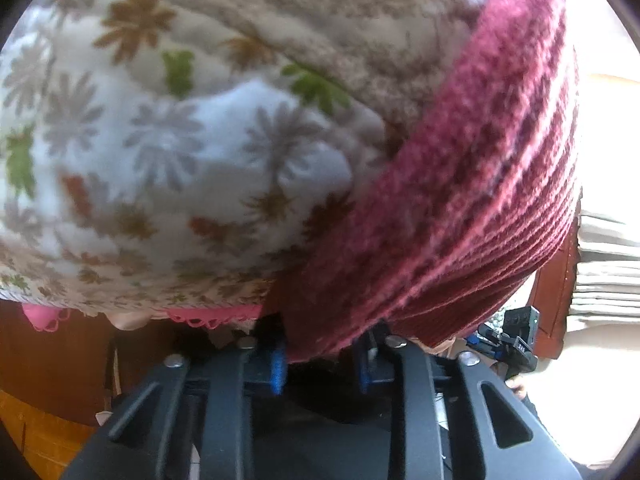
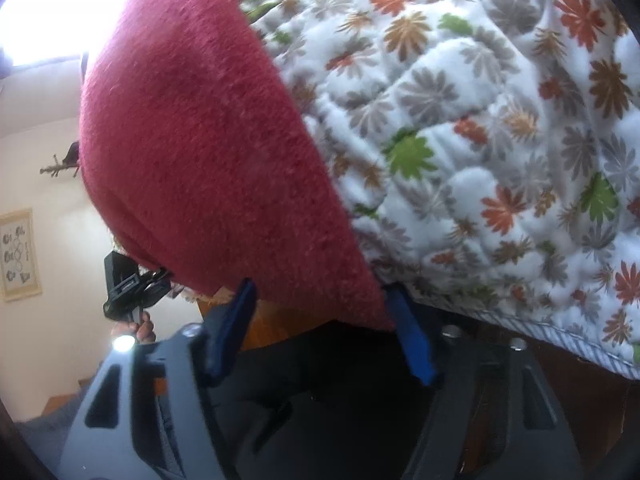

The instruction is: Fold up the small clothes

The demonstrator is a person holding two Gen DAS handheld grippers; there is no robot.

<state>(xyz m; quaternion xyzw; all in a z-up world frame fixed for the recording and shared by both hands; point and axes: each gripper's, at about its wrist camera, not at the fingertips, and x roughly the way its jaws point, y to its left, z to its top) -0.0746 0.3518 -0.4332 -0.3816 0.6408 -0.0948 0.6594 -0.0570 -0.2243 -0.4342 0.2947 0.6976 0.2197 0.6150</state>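
Your left gripper has its blue pads set apart with the lower edge of the maroon knit garment hanging down between them. Whether they actually pinch it you can't tell from the left wrist view, since the cloth hides the tips.

Your right gripper is spread wide, blue fingers on either side of a corner of the same maroon garment. The corner hangs down beside the far finger, and nothing is clamped.

The garment lies draped over the floral fleece blanket, its edge hanging off the front of the blanket towards you. A pink scalloped trim peeks out under the blanket hem.

Progress: looks early. No clean fold line is visible, and the piece reads as one loose layer, though both views are too close to show its whole shape.

Left to do, by my read: take hold of both near corners, carry them over, flatten, then fold again.

Your other hand shows at the left of the right wrist view.
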